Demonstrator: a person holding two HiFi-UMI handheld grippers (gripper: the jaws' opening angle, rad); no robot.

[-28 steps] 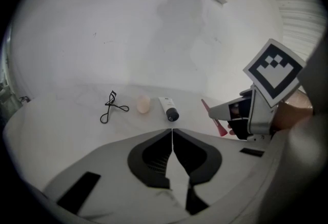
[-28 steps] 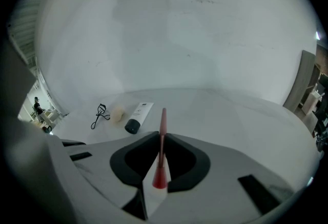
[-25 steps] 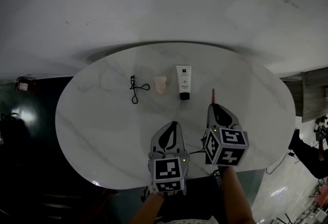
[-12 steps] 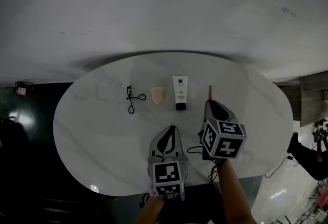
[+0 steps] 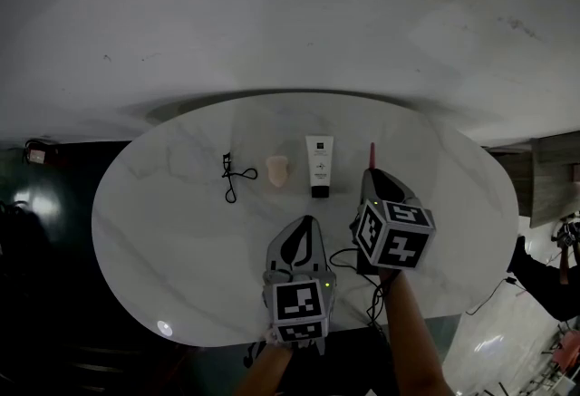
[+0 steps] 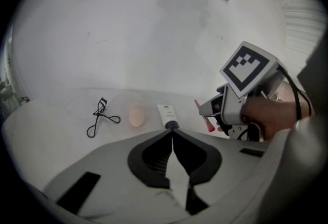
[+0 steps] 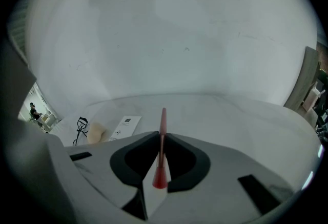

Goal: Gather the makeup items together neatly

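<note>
On the oval table [image 5: 154, 240], the eyelash curler [image 5: 230, 177], sponge [image 5: 277, 169] and tube [image 5: 319, 164] lie in a row toward the far edge. The right gripper [image 5: 372, 175] pinches a slim red stick [image 7: 162, 125] (brush or pencil, I cannot tell) just right of the tube, its free end toward the far edge. The left gripper [image 5: 306, 224] hovers closer to the near edge, jaws together on nothing.

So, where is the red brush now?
In the head view the red brush is clamped in the right hand-held gripper, its tip pointing out just right of the white tube.
</note>
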